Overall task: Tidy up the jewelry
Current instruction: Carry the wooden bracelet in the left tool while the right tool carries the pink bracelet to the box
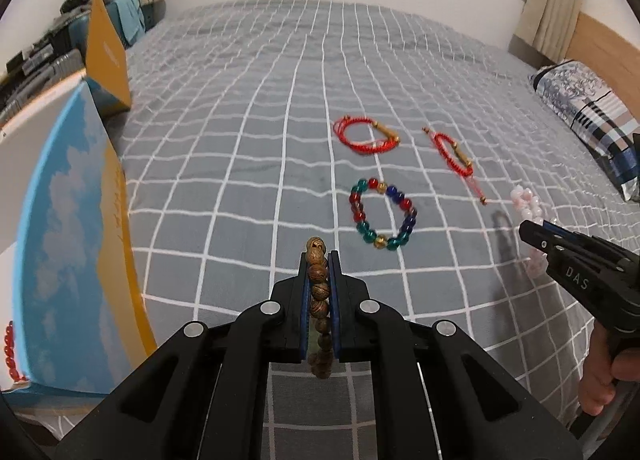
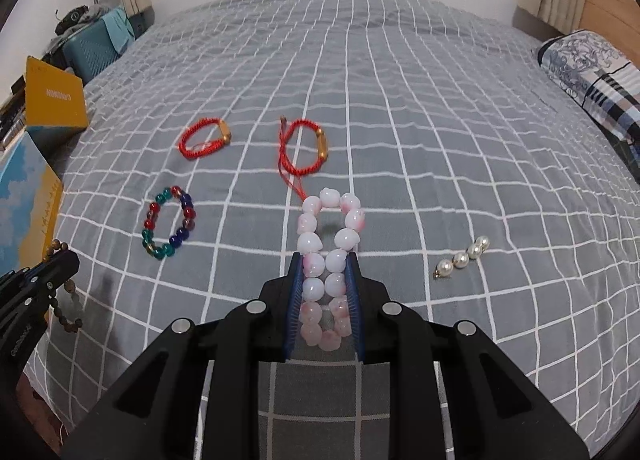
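My left gripper point(image 1: 319, 260) is shut on a brown wooden bead bracelet point(image 1: 318, 288), held above the bed; it also shows in the right wrist view point(image 2: 60, 292). My right gripper point(image 2: 325, 260) is shut on a pink-white bead bracelet point(image 2: 328, 244), seen also in the left wrist view point(image 1: 528, 204). A multicoloured glass bead bracelet point(image 1: 382, 214) point(image 2: 169, 222) lies on the grey checked bedspread point(image 1: 240, 140). Two red cord bracelets point(image 1: 366, 136) point(image 1: 454, 154) lie beyond it, also in the right wrist view point(image 2: 204, 139) point(image 2: 304, 148). A short pearl strand point(image 2: 462, 258) lies to the right.
An open blue-and-yellow box point(image 1: 80, 240) stands at the left bed edge, with red beads point(image 1: 9, 344) inside and its yellow lid point(image 1: 106, 52) up. A patterned pillow point(image 1: 588, 108) lies at the far right. A teal suitcase point(image 2: 92, 48) stands beyond the bed's left corner.
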The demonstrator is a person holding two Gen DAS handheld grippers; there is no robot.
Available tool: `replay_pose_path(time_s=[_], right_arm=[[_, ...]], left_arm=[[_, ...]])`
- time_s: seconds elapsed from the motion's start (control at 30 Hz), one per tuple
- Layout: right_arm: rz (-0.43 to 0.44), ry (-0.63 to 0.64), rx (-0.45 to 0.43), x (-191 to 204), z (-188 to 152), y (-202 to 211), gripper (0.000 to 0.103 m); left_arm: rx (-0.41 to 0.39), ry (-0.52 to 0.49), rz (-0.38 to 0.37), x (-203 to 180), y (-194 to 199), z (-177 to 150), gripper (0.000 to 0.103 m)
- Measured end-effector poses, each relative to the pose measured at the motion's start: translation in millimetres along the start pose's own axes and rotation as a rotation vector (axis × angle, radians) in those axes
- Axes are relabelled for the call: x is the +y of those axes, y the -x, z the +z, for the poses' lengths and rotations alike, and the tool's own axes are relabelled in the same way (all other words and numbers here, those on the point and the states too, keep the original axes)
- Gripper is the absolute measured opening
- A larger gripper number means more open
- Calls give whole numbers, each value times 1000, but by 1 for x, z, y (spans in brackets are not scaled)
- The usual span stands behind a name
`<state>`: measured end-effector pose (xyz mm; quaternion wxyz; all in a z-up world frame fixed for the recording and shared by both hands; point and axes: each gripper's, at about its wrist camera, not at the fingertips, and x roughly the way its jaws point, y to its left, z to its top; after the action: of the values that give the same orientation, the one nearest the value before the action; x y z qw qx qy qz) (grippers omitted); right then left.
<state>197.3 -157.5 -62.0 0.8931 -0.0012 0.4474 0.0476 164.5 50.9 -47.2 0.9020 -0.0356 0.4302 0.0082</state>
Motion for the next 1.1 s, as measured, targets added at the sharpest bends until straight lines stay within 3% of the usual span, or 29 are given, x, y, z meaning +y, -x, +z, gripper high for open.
replay_pose_path(time_s=[0.6, 1.1], right_arm=[[-66, 14, -211, 6, 7, 39, 20], [-26, -39, -185, 12, 17, 66, 20]], left_arm=[[-205, 8, 40, -3, 43, 8, 7], [-196, -9, 41, -9, 65, 20, 7]])
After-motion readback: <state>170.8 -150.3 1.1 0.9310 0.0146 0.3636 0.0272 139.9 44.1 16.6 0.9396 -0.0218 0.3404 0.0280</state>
